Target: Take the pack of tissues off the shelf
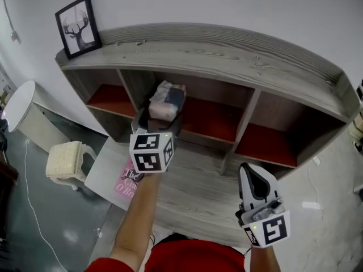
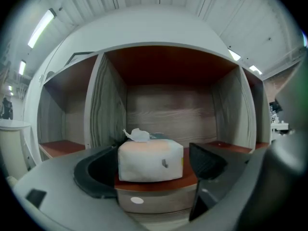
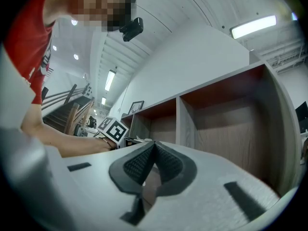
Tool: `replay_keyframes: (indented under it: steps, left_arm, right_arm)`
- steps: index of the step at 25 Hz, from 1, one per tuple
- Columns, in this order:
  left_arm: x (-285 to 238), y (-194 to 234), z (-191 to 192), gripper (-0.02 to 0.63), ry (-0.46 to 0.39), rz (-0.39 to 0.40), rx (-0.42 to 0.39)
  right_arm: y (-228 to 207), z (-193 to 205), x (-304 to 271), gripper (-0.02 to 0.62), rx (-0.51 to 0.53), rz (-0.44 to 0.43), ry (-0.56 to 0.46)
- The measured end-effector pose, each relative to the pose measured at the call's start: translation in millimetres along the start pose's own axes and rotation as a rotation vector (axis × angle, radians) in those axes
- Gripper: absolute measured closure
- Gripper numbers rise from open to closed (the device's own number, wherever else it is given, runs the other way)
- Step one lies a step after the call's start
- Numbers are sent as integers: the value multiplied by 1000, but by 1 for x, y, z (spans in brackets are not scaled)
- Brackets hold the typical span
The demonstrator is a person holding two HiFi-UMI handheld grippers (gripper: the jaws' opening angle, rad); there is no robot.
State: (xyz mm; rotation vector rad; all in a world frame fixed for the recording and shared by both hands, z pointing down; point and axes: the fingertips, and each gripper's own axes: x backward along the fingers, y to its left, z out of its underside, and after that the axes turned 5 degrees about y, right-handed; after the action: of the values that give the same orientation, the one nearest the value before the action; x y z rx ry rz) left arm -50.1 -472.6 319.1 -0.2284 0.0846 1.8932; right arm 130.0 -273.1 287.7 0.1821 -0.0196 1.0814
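A white pack of tissues (image 1: 167, 101) with a tissue sticking out of its top lies at the front of the shelf's (image 1: 227, 55) middle-left compartment, on its red floor. My left gripper (image 1: 160, 120) reaches to it, open, one jaw on each side of the pack (image 2: 150, 160). In the left gripper view the right pad (image 2: 207, 160) stands clear of the pack by a small gap, while the left pad (image 2: 98, 170) sits close beside it. My right gripper (image 1: 253, 177) hangs lower right, in front of the shelf, shut on nothing, its pads (image 3: 154, 150) meeting.
A framed deer picture (image 1: 78, 26) leans on the shelf's top at the left. A wooden ledge (image 1: 198, 180) runs in front of the compartments, with a pink printed item (image 1: 127, 183) at its left. On the floor to the left stand a cushioned stool (image 1: 65, 158) and a round white table (image 1: 17, 103).
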Motion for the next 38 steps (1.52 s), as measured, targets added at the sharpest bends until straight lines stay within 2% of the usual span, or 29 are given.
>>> replay_keyframes:
  steps: [8, 12, 18, 26, 34, 38]
  left_arm:
    - [-16, 9, 4, 183, 31, -10, -22]
    - [-15, 12, 3, 186, 6, -13, -15]
    - [-2, 13, -5, 230, -53, 6, -15]
    - [52, 0, -17, 233, -145, 82, -37]
    - [121, -8, -15, 233, -212, 117, 12]
    - [155, -11, -11, 233, -212, 108, 38]
  right_arm:
    - [2, 9, -3, 591, -9, 30, 25]
    - [6, 9, -1, 591, -12, 43, 30]
    - [9, 9, -2, 591, -15, 64, 32]
    - [13, 2, -6, 591, -41, 85, 15]
    - [33, -15, -9, 591, -36, 70, -26]
    - [45, -16, -10, 591, -50, 57, -34]
